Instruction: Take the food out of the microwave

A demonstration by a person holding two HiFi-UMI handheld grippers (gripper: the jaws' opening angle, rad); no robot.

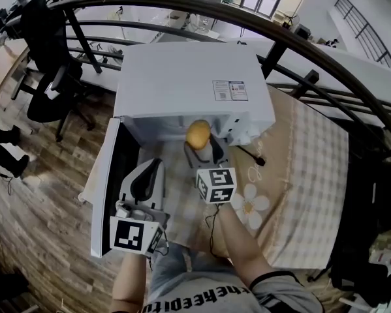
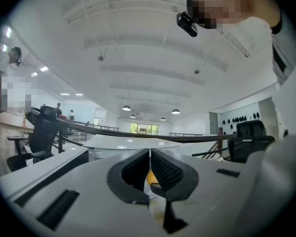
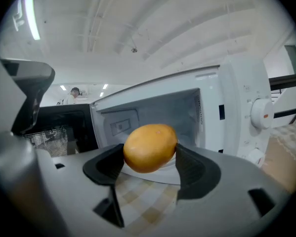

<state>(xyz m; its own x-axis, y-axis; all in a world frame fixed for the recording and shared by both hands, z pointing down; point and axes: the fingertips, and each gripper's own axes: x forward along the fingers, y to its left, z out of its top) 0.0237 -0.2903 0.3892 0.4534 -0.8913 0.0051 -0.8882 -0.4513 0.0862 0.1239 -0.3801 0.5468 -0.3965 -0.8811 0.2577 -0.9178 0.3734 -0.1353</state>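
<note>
The food is a round orange [image 1: 198,134], held just outside the mouth of the white microwave [image 1: 188,77], above the table. My right gripper [image 1: 200,146] is shut on it. In the right gripper view the orange [image 3: 150,148] sits squeezed between both black pads, with the lit microwave cavity [image 3: 157,110] and its white turntable [image 3: 160,176] behind and below it. The microwave door [image 1: 104,188] hangs open to the left. My left gripper [image 1: 151,168] hovers beside that door, and in its own view the left gripper [image 2: 149,174] has its jaws pressed together with nothing in them.
A beige checked cloth [image 1: 306,175] with a flower print covers the table to the right of the microwave. A black cable [image 1: 250,156] trails from the microwave's front corner. A curved black railing [image 1: 299,41] runs behind, and an office chair [image 1: 51,77] stands at the left.
</note>
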